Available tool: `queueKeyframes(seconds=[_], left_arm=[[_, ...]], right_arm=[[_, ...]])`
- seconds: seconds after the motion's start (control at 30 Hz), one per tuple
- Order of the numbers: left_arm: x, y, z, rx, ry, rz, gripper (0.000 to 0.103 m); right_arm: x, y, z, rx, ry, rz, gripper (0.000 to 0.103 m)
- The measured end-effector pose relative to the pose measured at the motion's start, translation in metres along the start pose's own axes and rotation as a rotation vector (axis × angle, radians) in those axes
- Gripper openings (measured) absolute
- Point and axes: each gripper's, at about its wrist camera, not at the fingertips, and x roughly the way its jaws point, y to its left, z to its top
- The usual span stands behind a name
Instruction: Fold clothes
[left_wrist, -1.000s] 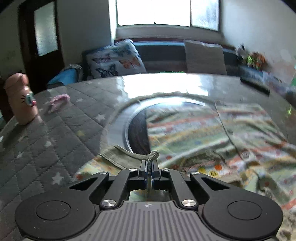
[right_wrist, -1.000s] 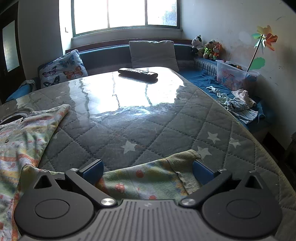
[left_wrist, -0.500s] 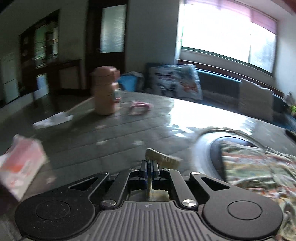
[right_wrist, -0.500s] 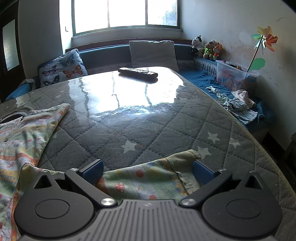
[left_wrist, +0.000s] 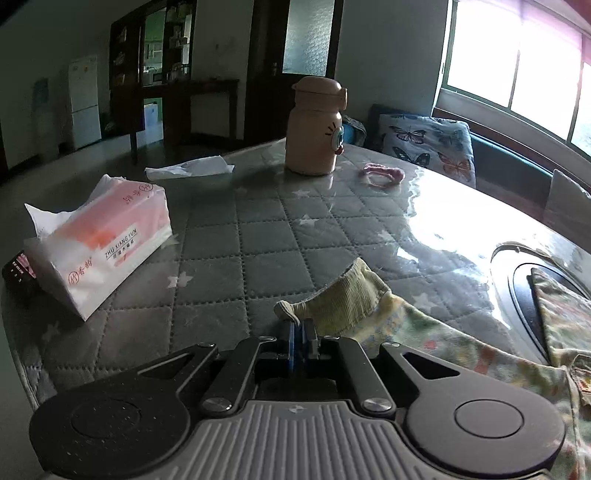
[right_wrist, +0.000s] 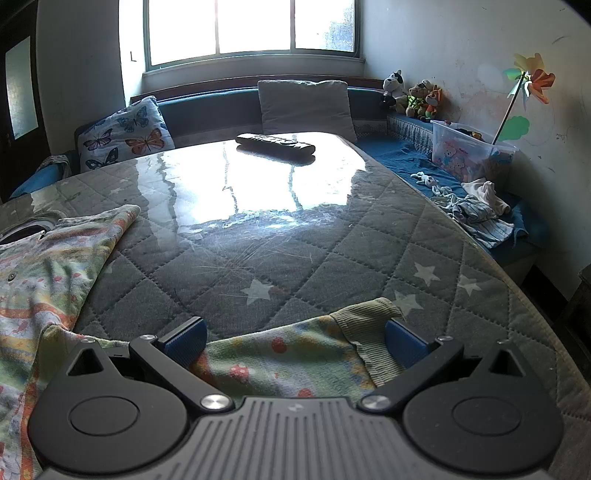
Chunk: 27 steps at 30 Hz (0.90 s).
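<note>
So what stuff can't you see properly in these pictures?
- Left wrist view: the dark gadget is half behind the tissue pack and cut by the left edge.
- Left wrist view: where the cuff sits inside the shut left gripper is hidden by the jaws.
- Right wrist view: the garment runs off the left edge.
- Right wrist view: the remote buttons are too small.

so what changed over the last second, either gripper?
The left gripper, shut on the ribbed cuff throughout, swung left and drew that sleeve out from over the printed garment; its view now takes in the tissue pack and the bottle. The right gripper stayed put, jaws open, the other cuff lying between them untouched. The remote did not move.
</note>
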Motion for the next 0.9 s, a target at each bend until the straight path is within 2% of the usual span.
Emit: queueKeyframes(seconds=[0.13,0.23,0.37,0.43,0.53,0.67,0.77,0.83,0.9], left_arm=[[-0.003,0.000,0.003,0.015,0.006,0.024,0.016],[-0.009,-0.002,0.006,0.022,-0.010,0.035,0.016],[-0.016,-0.016,0.012,0.064,-0.046,-0.021,0.016],[-0.015,-0.027,0.014,0.099,-0.037,-0.065,0.016],[-0.005,-0.042,0.015,0.146,-0.016,-0.093,0.016],[0.021,-0.048,0.016,0.165,0.026,-0.076,0.016],[0.028,-0.047,0.017,0.185,0.010,-0.048,0.016],[0.030,-0.044,0.019,0.190,0.009,-0.035,0.024],[0.032,-0.042,0.020,0.197,0.009,-0.026,0.025]], right_arm=[[0.000,0.000,0.000,0.000,0.000,0.000,0.103],[0.000,0.000,0.000,0.000,0.000,0.000,0.103],[0.000,0.000,0.000,0.000,0.000,0.000,0.103],[0.000,0.000,0.000,-0.001,0.000,0.000,0.103],[0.000,0.000,0.000,-0.001,0.000,0.000,0.103],[0.000,0.000,0.000,-0.001,0.000,0.000,0.103],[0.000,0.000,0.000,-0.001,0.000,0.000,0.103],[0.000,0.000,0.000,-0.001,0.000,0.000,0.103],[0.000,0.000,0.000,-0.003,0.001,-0.001,0.103]])
